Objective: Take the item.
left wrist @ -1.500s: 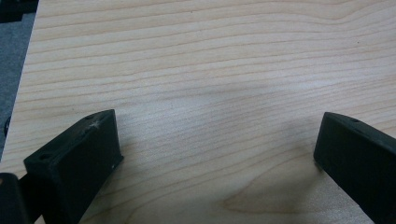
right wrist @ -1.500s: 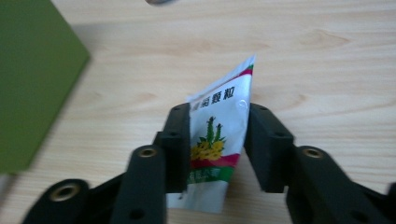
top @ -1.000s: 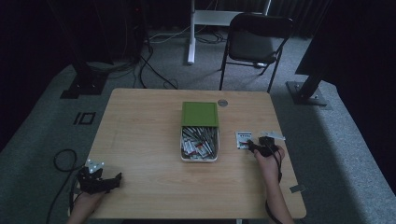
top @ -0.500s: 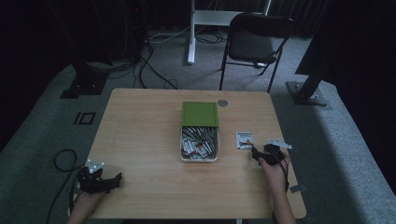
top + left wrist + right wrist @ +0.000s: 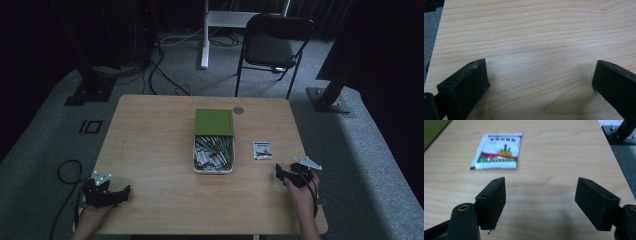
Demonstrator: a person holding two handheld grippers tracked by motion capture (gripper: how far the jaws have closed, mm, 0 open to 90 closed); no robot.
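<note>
A small white packet with a red and green print (image 5: 262,150) (image 5: 497,151) lies flat on the wooden table (image 5: 150,145), to the right of a white box (image 5: 214,156) full of similar packets. The box's green lid (image 5: 214,122) rests over its far half. My right gripper (image 5: 281,174) (image 5: 540,195) stands open just short of the lone packet, with bare wood between its jaws. My left gripper (image 5: 122,192) (image 5: 540,75) sits open at the table's front left corner over bare wood, far from the box.
A small round grommet (image 5: 238,109) is set into the table behind the box. A black folding chair (image 5: 276,42) and a white desk leg (image 5: 205,35) stand beyond the far edge. Cables trail on the grey carpet at the left.
My right gripper has drawn back from the packet toward the front edge of the table, leaving the packet lying there. The left gripper has stayed put.
</note>
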